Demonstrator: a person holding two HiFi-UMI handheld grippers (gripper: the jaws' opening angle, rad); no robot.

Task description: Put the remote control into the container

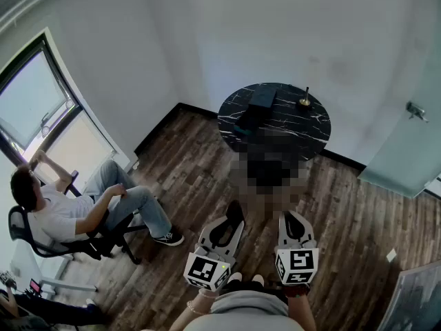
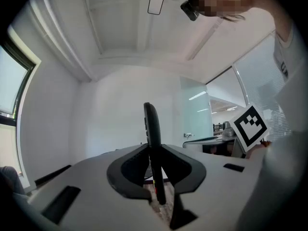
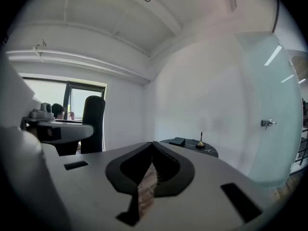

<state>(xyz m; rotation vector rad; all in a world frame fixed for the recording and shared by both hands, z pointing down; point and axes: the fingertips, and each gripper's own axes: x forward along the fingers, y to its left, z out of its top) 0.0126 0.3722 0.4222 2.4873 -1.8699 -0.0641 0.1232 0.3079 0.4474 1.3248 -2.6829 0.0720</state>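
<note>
Between the jaws of the left tool (image 2: 154,147), remote control (image 2: 151,124) clamped upright, right tool (image 3: 153,147) closed, empty.

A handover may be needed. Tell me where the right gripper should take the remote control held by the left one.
Probably its free end, coming head-on toward the left gripper: the remote control sticks out beyond the jaws clamping its other half. Close across its broad faces.

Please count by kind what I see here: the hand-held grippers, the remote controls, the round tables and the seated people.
Hand-held gripper: 2, left and right
Remote control: 1, clamped in the left one
Round table: 1
Seated person: 1
Total: 5
</note>
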